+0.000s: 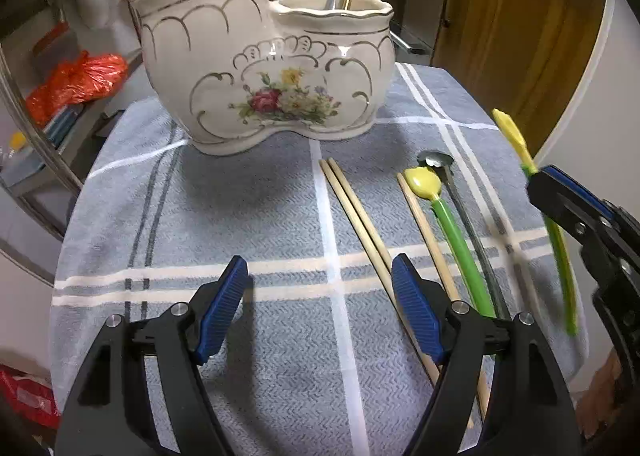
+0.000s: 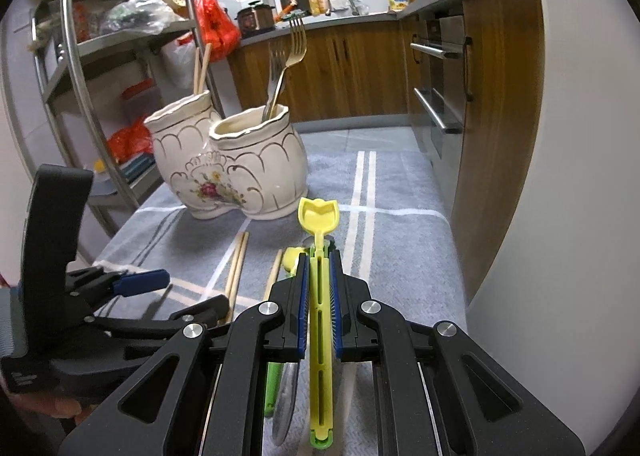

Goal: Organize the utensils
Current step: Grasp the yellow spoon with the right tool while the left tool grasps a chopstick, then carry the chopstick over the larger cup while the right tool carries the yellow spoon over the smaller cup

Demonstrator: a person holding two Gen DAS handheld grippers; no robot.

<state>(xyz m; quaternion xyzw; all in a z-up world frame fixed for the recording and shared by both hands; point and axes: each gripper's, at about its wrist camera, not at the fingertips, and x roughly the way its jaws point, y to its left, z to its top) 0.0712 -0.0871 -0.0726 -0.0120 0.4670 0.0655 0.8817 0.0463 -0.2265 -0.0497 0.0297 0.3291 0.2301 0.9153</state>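
Left wrist: left claw (image 1: 318, 306) apart, nothing between the pads, low centre of frame over the counter cloth (image 1: 200, 215). Chopsticks (image 1: 360, 223) lie just right of it: light, stiff, thin, likely to roll; pinch mid-length.

Right wrist: right claw (image 2: 319, 292) clamped on a yellow-green plastic spoon (image 2: 320, 223), centre frame. Light, slick, slightly bendy. Ceramic holder (image 2: 228, 163) upper left: heavy, fragile. No readable writing.

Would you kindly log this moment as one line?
right tongs: shut on yellow spoon | left tongs: open, empty | chopsticks on cloth
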